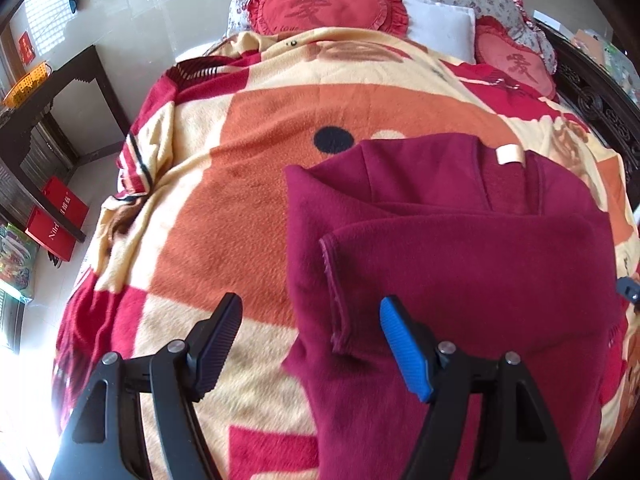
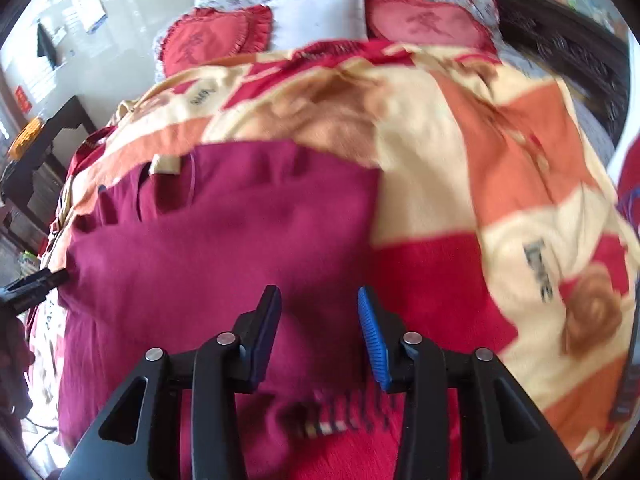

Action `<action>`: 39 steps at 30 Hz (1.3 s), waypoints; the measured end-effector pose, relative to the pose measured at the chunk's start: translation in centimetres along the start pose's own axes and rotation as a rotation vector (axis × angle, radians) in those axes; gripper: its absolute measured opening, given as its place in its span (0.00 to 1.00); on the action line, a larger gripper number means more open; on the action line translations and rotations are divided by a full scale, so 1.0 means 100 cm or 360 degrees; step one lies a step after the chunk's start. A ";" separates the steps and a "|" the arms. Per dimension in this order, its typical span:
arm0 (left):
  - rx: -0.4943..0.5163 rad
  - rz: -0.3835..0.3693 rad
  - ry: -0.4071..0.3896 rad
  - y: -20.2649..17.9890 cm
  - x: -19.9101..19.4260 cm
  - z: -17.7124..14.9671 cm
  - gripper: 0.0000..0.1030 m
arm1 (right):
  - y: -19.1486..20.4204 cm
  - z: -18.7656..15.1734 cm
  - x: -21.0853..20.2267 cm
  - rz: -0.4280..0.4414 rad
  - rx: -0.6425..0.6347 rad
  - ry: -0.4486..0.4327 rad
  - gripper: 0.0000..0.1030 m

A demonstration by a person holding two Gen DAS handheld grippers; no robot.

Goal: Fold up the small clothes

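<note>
On the bed, over a patterned blanket (image 1: 224,184), lies a maroon fleece garment (image 1: 460,264), partly folded, one flap doubled across its body, collar label (image 1: 509,155) toward the pillows (image 1: 436,24). Left gripper (image 1: 308,344): jaws wide apart, empty, straddling the garment's left edge, probably to take that side next. Right gripper (image 2: 318,336): jaws parted, nothing pinched, hovering above the garment's lower right part. View blurred. Fold looks half done.

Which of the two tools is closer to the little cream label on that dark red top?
Hard to call; the left looks slightly nearer. The left tool sits over the maroon garment's left edge, the label ahead and right. The right tool is over its right edge.
</note>
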State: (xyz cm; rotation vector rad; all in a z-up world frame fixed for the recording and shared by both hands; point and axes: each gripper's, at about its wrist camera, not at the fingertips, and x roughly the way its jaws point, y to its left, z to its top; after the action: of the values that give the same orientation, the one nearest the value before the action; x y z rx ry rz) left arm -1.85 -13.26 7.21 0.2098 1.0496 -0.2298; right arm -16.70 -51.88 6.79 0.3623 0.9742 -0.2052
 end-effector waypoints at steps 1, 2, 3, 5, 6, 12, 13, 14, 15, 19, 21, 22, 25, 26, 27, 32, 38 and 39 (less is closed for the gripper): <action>0.0004 -0.0007 0.0002 0.001 -0.004 -0.002 0.73 | -0.003 -0.004 0.002 0.0009 0.0019 0.0016 0.22; 0.0008 -0.0013 0.0006 0.003 -0.009 -0.005 0.73 | -0.006 -0.008 0.004 0.0017 0.0036 0.0032 0.22; 0.0009 -0.0016 0.0009 0.004 -0.013 -0.006 0.73 | -0.008 -0.012 0.007 0.0026 0.0052 0.0054 0.22; 0.0012 -0.0015 0.0009 0.008 -0.022 -0.012 0.73 | -0.009 -0.018 0.014 0.0049 0.0057 0.0073 0.22; 0.0012 -0.0014 0.0009 0.010 -0.026 -0.014 0.73 | -0.009 -0.020 0.017 0.0045 0.0045 0.0073 0.22; 0.0037 0.0004 -0.0018 0.028 -0.059 -0.037 0.73 | -0.006 -0.025 0.005 0.0049 -0.0009 -0.0002 0.00; 0.0034 0.0005 -0.0021 0.032 -0.063 -0.041 0.73 | -0.007 -0.025 0.000 0.0053 -0.0005 -0.0021 0.00; 0.0025 0.0003 -0.0021 0.037 -0.067 -0.047 0.73 | -0.008 -0.024 -0.003 0.0049 -0.0001 -0.0030 0.00; 0.0021 0.0000 -0.0015 0.040 -0.070 -0.051 0.73 | -0.009 -0.024 -0.003 0.0027 0.0007 -0.0021 0.00; 0.0012 -0.0029 0.0024 0.046 -0.077 -0.072 0.73 | -0.012 -0.024 0.008 0.0040 0.0049 0.0059 0.00; 0.0008 -0.0079 0.0049 0.047 -0.081 -0.084 0.73 | -0.016 -0.027 -0.002 0.0087 0.0116 0.0060 0.06; 0.0009 -0.0109 0.0064 0.047 -0.082 -0.091 0.73 | -0.018 -0.030 -0.010 0.0126 0.0144 0.0061 0.14; 0.0029 -0.0172 0.0107 0.043 -0.085 -0.111 0.73 | -0.017 -0.044 -0.036 0.0244 0.0132 0.0086 0.18; 0.0051 -0.0192 0.0121 0.040 -0.087 -0.120 0.73 | -0.015 -0.053 -0.045 0.0287 0.0098 0.0124 0.18; 0.0065 -0.0198 0.0128 0.037 -0.089 -0.126 0.73 | -0.013 -0.060 -0.050 0.0321 0.0067 0.0161 0.20; 0.0115 -0.0271 0.0219 0.029 -0.091 -0.164 0.73 | -0.002 -0.113 -0.077 0.0403 -0.0202 0.0402 0.22; 0.0051 -0.0300 0.0308 0.036 -0.093 -0.202 0.73 | -0.013 -0.182 -0.099 0.0451 -0.0181 0.0511 0.24; 0.0044 -0.0299 0.0317 0.038 -0.094 -0.207 0.73 | -0.014 -0.190 -0.099 0.0465 -0.0166 0.0529 0.24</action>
State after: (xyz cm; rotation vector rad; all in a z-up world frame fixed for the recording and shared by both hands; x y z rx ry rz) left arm -22.42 -2.98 5.69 0.1613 1.2659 -0.3996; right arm -37.18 -45.71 5.12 0.4465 1.2391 0.1766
